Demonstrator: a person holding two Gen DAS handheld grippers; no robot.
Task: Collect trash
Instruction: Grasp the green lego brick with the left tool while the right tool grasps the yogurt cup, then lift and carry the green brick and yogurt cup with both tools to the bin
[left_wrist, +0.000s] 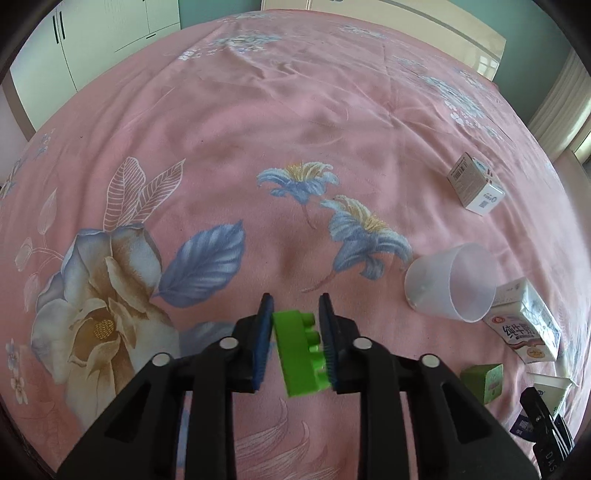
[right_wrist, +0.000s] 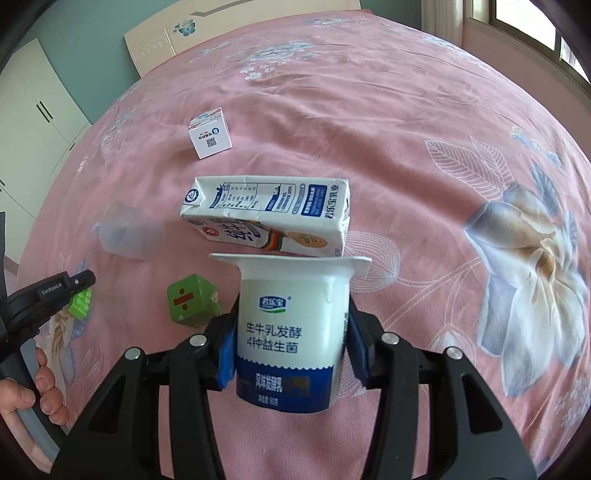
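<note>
Right wrist view: a pink floral bedspread (right_wrist: 406, 122) carries scattered litter well in from its edges. A white-and-blue milk carton (right_wrist: 266, 218) lies flat just beyond a white yogurt cup with a blue band (right_wrist: 291, 332), which the right gripper (right_wrist: 291, 350) clamps by its sides, rim outward, apparently for carrying off. A translucent plastic cup (left_wrist: 452, 282) lies tipped beside the carton; a small white cardboard box (right_wrist: 210, 134) sits farther toward the headboard end; a green cube (right_wrist: 194, 304) rests nearby. The left gripper (left_wrist: 297, 343), narrowed, pinches a bright green studded toy brick (left_wrist: 299, 354) across its width.
</note>
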